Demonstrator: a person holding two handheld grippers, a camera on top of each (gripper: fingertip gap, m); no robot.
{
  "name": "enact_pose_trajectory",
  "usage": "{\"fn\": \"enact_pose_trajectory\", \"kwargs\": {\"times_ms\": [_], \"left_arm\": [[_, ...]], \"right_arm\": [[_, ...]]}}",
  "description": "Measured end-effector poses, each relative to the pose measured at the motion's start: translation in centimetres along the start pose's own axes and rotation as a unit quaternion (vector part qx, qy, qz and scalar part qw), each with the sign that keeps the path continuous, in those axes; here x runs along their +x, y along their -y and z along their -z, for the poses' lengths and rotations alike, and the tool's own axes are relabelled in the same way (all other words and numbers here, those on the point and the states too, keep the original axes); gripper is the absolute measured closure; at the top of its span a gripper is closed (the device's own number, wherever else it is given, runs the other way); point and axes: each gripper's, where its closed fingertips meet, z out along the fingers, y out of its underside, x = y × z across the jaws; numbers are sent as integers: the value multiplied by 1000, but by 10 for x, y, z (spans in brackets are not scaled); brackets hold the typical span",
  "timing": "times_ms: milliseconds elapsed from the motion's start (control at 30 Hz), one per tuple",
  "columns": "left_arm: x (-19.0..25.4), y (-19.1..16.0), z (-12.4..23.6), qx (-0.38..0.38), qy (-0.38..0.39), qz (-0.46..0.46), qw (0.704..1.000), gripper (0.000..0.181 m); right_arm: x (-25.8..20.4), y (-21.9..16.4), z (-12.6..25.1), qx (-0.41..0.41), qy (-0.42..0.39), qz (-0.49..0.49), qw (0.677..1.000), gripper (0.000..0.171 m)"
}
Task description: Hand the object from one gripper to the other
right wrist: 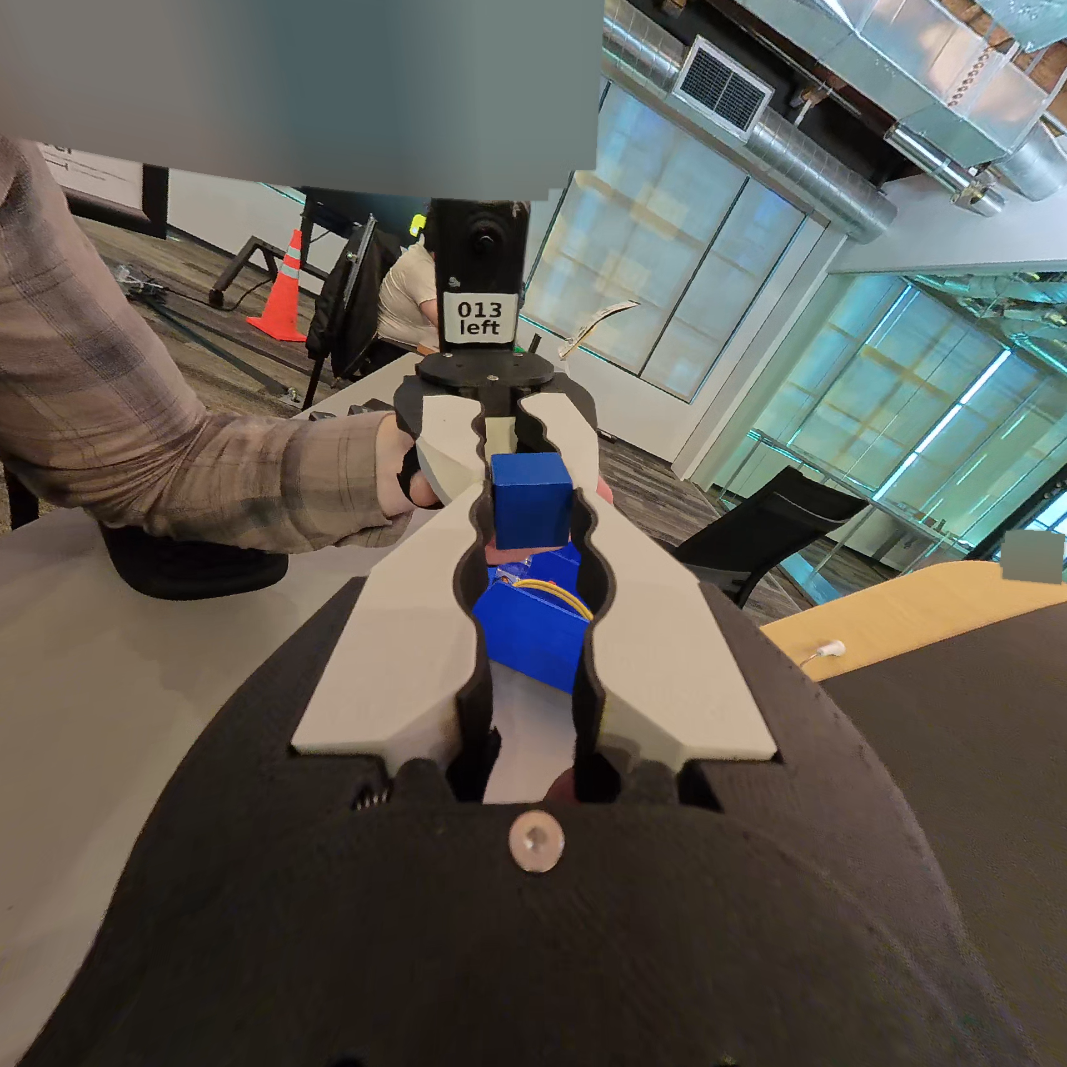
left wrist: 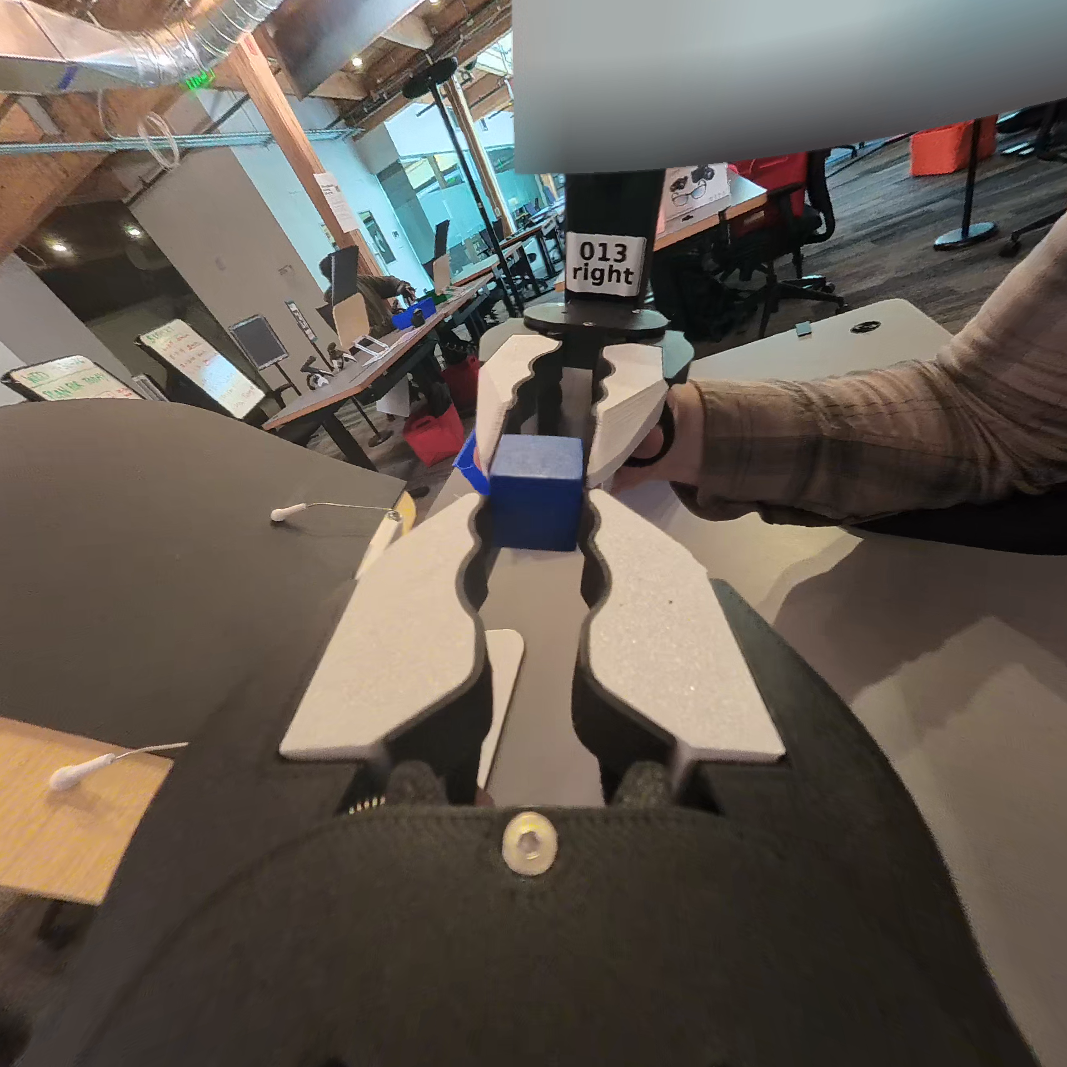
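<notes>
One blue cube is sitting in the air between the two grippers, which are facing each other tip to tip. The left gripper is closing its jaws against the cube's near half, both wavy inner edges touching its sides. The right gripper is standing opposite with its jaws flanking the cube's far half; in the right wrist view the same cube is lying between the right gripper's tips with the left gripper meeting it from beyond. Both pairs of jaws are appearing closed on the cube, though whether each is bearing load cannot be told.

The cube's underside and the contact faces are hidden by the white fingers. A blue bin is showing only in part through the gap below, with a yellow cable inside; its full outline is cut off. A person's hand in a plaid sleeve is holding the right gripper, mostly masked by it; the other hand is likewise gripping the left one.

Count: one cube, two grippers, two hands, one bin. Below, a pale surface is adjoining a dark surface carrying two white-tipped wire pieces, nature unclear. An orange cone is standing far behind.
</notes>
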Motion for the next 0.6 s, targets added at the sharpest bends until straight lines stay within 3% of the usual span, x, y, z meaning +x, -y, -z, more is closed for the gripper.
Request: {"fn": "enact_pose_trajectory", "kwargs": {"times_ms": [167,300,367,467,600], "left_arm": [[-9,-13,-5,-53,56,-86,993,134],[-15,-18,-11,-92,115,-203,968,128],[-18,-21,-14,-115,144,-274,944,125],[-23,-32,-22,-160,186,-398,884,120],[-33,-45,-33,-177,236,-471,831,113]], "right_arm": [[12,-1,7,9,-4,-66,998,148],[19,-16,13,-15,11,-140,990,148],[22,-24,17,-17,27,-202,979,148],[25,-39,22,-13,57,-317,947,148],[29,-55,25,0,73,-388,919,148]]}}
